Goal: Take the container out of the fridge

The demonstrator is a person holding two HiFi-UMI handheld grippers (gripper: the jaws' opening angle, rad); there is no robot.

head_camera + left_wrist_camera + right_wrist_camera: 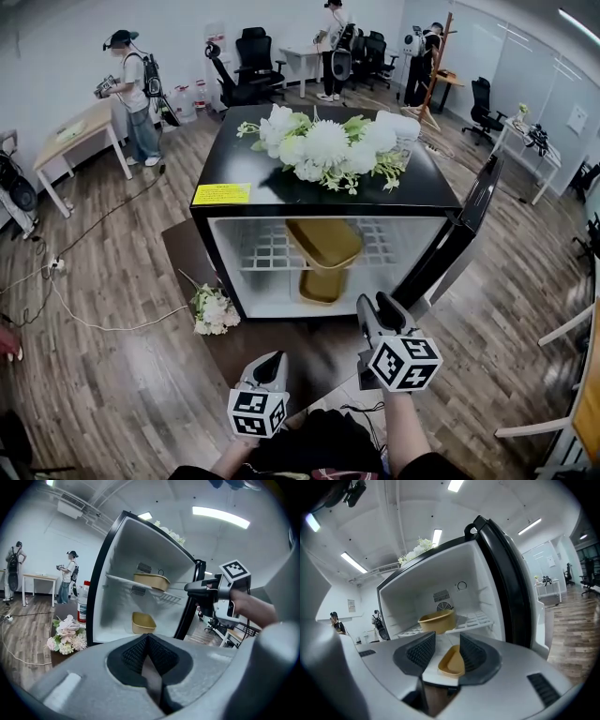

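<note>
inside the fridge [230,161]: two tan containers, neither touched by a gripper.
upper container [323,244]: on the wire shelf [262,251], toward its front edge, a little right of middle.
lower container [322,286]: on the fridge floor, below the upper one, near the front edge.
door [459,234]: swung open to the right.
right gripper [375,302]: held in front of the opening, aimed inward. jaws moderately apart with nothing pressed between them. the lower container shows through the gap, well beyond the tips.
left gripper [270,364]: further back, left of the right one. jaws closed together, empty.
fridge top: white flowers [328,145] across the back, yellow sticker [221,194] at the front left corner.
bench [187,248]: carries the fridge. a small bunch of flowers [214,311] lies near its left edge, beside the fridge's front left corner.
</note>
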